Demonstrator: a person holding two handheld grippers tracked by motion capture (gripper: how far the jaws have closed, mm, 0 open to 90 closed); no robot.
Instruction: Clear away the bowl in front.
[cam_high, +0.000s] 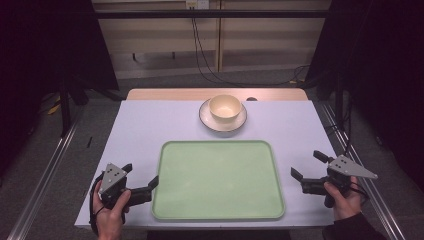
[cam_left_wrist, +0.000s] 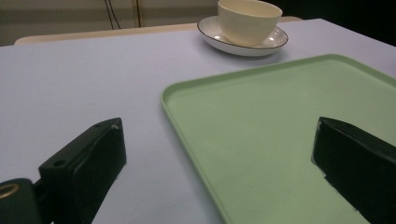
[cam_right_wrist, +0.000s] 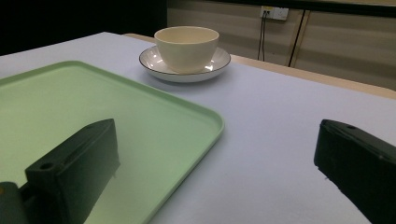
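A pale green tray (cam_high: 218, 179) lies in the middle of the table, nothing on it. Behind it a cream bowl (cam_high: 225, 106) sits upright on a white saucer (cam_high: 222, 123) with a dark rim. My left gripper (cam_high: 141, 175) rests by the tray's left front corner, open, jaws wide apart with nothing between them. My right gripper (cam_high: 309, 164) is off the tray's right edge, also open and holding nothing. The left gripper view shows the tray (cam_left_wrist: 280, 135), bowl (cam_left_wrist: 248, 21) and saucer (cam_left_wrist: 243, 45); so does the right gripper view, with tray (cam_right_wrist: 70, 107), bowl (cam_right_wrist: 187, 46) and saucer (cam_right_wrist: 185, 71).
The table (cam_high: 150, 125) has a light lavender top with a wooden strip (cam_high: 165, 94) along its far edge. Metal rails (cam_high: 45, 170) run along both sides on the floor. Cables (cam_high: 205, 55) hang down the back wall.
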